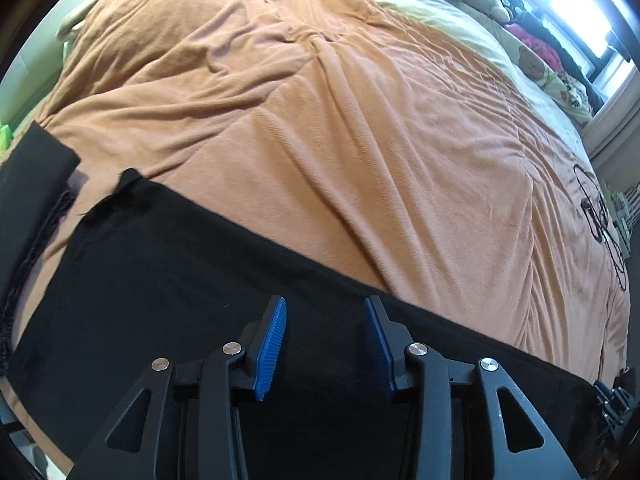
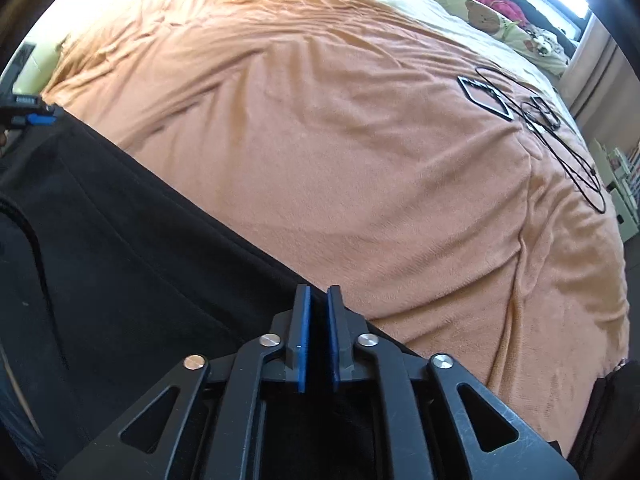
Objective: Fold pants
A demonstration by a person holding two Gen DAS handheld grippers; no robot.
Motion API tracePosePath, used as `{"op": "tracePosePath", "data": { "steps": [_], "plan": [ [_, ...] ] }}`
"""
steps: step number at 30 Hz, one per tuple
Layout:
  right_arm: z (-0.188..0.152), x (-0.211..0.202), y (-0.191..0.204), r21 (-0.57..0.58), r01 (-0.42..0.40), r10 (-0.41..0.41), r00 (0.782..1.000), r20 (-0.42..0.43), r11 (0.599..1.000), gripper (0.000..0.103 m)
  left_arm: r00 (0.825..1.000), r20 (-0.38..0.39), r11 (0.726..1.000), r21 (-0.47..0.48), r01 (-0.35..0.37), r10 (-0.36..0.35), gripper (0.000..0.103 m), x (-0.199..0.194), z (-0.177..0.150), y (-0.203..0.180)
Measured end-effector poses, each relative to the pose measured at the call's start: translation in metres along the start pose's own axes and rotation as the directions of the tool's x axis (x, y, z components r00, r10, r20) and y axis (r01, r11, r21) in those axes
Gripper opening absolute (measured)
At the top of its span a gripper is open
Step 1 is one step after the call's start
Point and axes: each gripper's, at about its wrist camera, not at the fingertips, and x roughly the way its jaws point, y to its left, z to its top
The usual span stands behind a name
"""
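Observation:
Black pants (image 1: 168, 280) lie flat along the near edge of the orange blanket (image 1: 340, 140). A second black leg or strip (image 1: 28, 184) lies at the far left. My left gripper (image 1: 325, 304) is open just above the pants, its blue pads (image 1: 272, 348) apart. In the right wrist view the pants (image 2: 120, 240) fill the lower left. My right gripper (image 2: 318, 292) has its pads nearly together at the pants' edge, with black cloth in the narrow gap. The left gripper shows at the far left of the right wrist view (image 2: 34, 114).
The bed's orange blanket (image 2: 360, 140) is wrinkled. A phone or tablet (image 2: 486, 98) and black cables (image 2: 572, 160) lie on it at the right. Stuffed toys and pillows (image 1: 532, 56) line the far side under a window. White shelves (image 2: 624, 188) stand at the right.

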Motion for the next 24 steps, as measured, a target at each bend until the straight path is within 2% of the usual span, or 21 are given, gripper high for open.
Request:
{"op": "tracePosePath", "data": {
  "steps": [1,2,3,8,10,11,24],
  "plan": [
    [0.001,-0.002,0.004,-0.003,-0.011,0.011,1.0,0.008,1.0,0.027,1.0,-0.001,1.0,0.001,0.001,-0.001,0.043,-0.003,-0.003,0.005],
    [0.004,-0.004,0.011,-0.014,-0.026,0.026,1.0,0.017,1.0,0.038,1.0,0.0,1.0,0.001,0.002,-0.002,0.043,-0.008,-0.006,0.012],
    [0.006,-0.006,0.016,-0.022,-0.028,0.028,0.999,0.027,0.999,0.042,1.0,0.001,1.0,0.001,0.003,-0.003,0.043,-0.011,-0.009,0.016],
    [0.02,-0.006,0.042,-0.058,-0.083,0.086,0.995,0.047,0.995,0.043,1.0,0.022,1.0,-0.02,0.022,-0.021,0.047,-0.032,-0.025,0.049],
    [0.026,-0.002,0.052,-0.078,-0.097,0.101,0.994,0.045,0.992,0.043,0.999,0.039,0.999,-0.027,0.021,-0.02,0.056,-0.04,-0.031,0.063],
    [0.03,0.0,0.057,-0.085,-0.107,0.111,0.993,0.047,0.991,0.043,0.999,0.05,0.999,-0.029,0.019,-0.017,0.057,-0.045,-0.035,0.071],
    [0.074,0.047,0.113,-0.192,-0.214,0.22,0.975,0.014,0.958,0.043,0.992,0.121,0.998,-0.041,0.048,-0.043,0.058,-0.071,-0.071,0.15]
  ]
}}
